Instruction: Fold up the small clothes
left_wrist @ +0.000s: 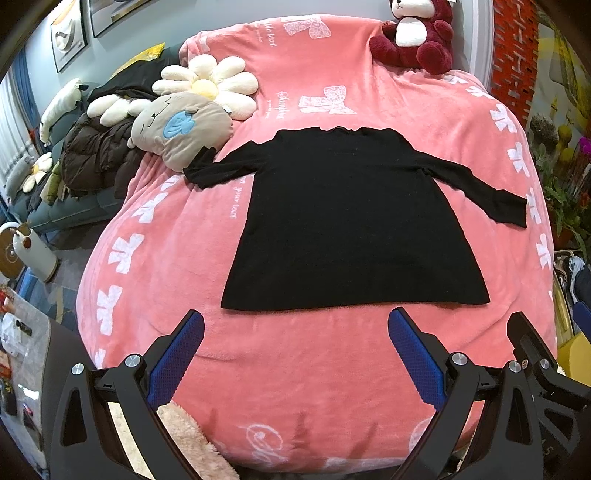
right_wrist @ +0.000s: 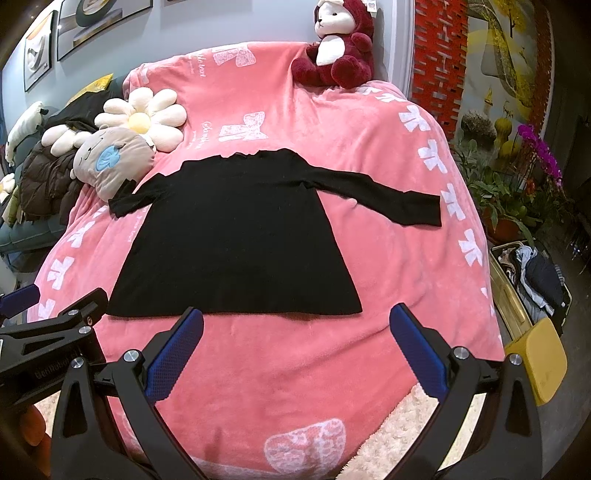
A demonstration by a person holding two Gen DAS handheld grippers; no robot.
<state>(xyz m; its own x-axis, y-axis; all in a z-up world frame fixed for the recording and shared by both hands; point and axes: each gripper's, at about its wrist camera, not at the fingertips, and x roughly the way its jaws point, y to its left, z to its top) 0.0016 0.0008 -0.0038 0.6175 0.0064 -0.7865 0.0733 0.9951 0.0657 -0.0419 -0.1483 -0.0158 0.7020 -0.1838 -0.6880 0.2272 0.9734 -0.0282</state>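
Note:
A small black long-sleeved top (left_wrist: 347, 221) lies flat on the pink blanket (left_wrist: 295, 369), hem toward me, both sleeves spread out; it also shows in the right wrist view (right_wrist: 236, 240). Its left sleeve end touches a grey plush pillow (left_wrist: 181, 129). My left gripper (left_wrist: 295, 321) is open and empty, held above the blanket just short of the hem. My right gripper (right_wrist: 295, 319) is open and empty, just short of the hem's right half. The left gripper's body shows at the left edge of the right wrist view (right_wrist: 44, 332).
A flower cushion (left_wrist: 210, 85) and a red plush bear (left_wrist: 417, 33) sit at the bed's far end. A dark jacket (left_wrist: 96, 155) lies on the sofa at left. A basket of clothes (right_wrist: 532, 284) and potted plants (right_wrist: 517, 192) stand at right. A yellow stool (right_wrist: 535, 362) is near right.

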